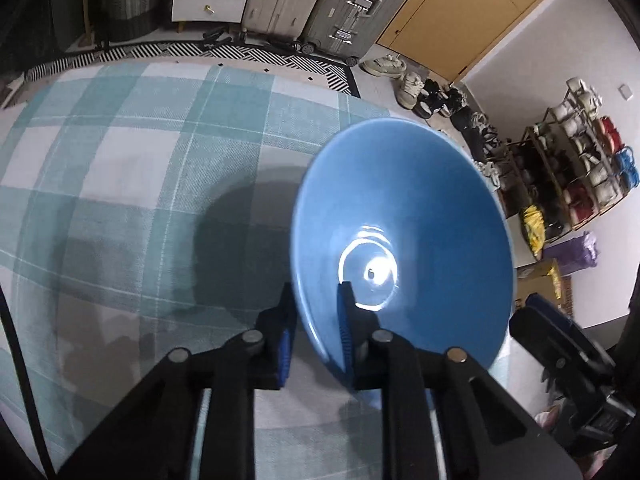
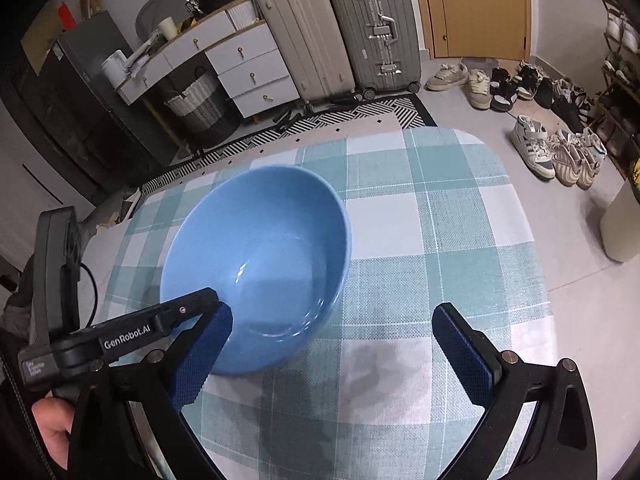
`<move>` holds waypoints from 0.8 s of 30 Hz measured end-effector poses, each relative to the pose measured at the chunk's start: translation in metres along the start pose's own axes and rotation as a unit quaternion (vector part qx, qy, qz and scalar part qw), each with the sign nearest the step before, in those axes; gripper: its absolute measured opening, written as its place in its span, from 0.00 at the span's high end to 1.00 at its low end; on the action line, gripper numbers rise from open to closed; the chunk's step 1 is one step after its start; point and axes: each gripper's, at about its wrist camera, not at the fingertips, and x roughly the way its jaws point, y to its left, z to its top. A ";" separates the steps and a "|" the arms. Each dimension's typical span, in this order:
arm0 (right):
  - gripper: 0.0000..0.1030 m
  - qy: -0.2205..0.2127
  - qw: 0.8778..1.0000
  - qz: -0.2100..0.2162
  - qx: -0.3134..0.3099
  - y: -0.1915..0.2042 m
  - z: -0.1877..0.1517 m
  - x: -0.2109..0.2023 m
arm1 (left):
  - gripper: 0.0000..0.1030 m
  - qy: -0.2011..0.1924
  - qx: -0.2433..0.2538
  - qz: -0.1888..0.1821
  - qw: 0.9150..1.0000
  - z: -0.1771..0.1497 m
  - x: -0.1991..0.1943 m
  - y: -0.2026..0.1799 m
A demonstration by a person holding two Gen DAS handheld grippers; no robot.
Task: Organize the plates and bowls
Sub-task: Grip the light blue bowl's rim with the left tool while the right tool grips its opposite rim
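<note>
A glossy blue bowl [image 1: 404,224] fills the right half of the left wrist view. My left gripper [image 1: 316,328] is shut on its near rim, one pad inside the bowl and one outside, and holds it tilted above the checked tablecloth [image 1: 132,168]. The same bowl [image 2: 260,264] shows in the right wrist view, with the left gripper [image 2: 216,312] clamped on its left rim. My right gripper [image 2: 332,352] is open and empty, low over the cloth just to the right of the bowl. No plates are in view.
The table has a teal and white checked cloth [image 2: 440,240] with its far and right edges rounded. Beyond it on the floor stand two suitcases [image 2: 340,28], a white drawer unit [image 2: 240,68], loose shoes [image 2: 552,152] and a shoe rack [image 1: 576,160].
</note>
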 end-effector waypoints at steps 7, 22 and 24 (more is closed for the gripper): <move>0.01 -0.003 1.000 -0.007 -0.007 0.006 0.007 0.003 | 0.91 0.010 0.017 0.011 1.000 -0.002 0.003 -0.002; 0.62 0.060 0.998 -0.009 -0.006 0.011 0.010 0.036 | 0.91 0.018 0.006 0.016 1.000 0.000 0.008 0.002; 0.63 0.068 0.997 -0.021 -0.014 0.011 0.012 0.038 | 0.91 0.022 0.008 0.018 1.000 0.002 0.009 0.001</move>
